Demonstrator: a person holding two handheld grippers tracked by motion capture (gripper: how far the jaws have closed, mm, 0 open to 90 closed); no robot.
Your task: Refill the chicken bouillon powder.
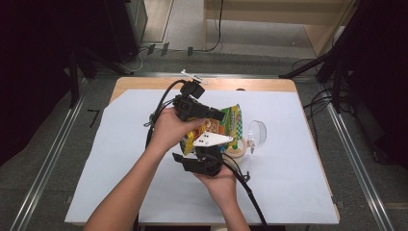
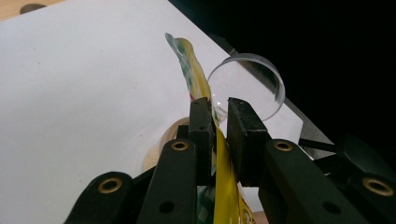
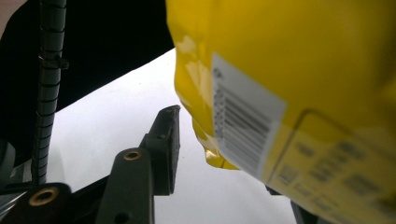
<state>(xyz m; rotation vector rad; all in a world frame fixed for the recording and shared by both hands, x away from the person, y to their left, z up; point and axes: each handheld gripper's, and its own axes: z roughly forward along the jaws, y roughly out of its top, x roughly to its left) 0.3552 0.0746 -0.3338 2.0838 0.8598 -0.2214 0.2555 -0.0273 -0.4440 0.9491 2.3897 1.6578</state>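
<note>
Held aloft above the middle of the worktop (image 1: 298,192), nearer its far edge than its near one: a yellow-and-green snack bag (image 1: 226,126), thin, crinkly film, judged light, soft and slippery. Left tool (image 2: 219,122) clamped on the bag's flattened seam, film pinched edge-on between the pads, top of the bag curling free beyond them. Right tool (image 1: 204,161) spread apart under the bag, one pad (image 3: 169,149) standing clear of the yellow face with the barcode, other pad hidden behind the bag; nothing pressed. Just beyond, toward the right edge: a clear plastic cup (image 1: 257,134) lying on its side, and a roll of tape (image 1: 239,150) flat on the white sheet. Best hold likely on the sealed seam or a flat corner, where film is doubled and stiffer; a squeeze on the puffed belly would probably slip or crush the contents. No hard pinch needed, given so little weight.
</note>
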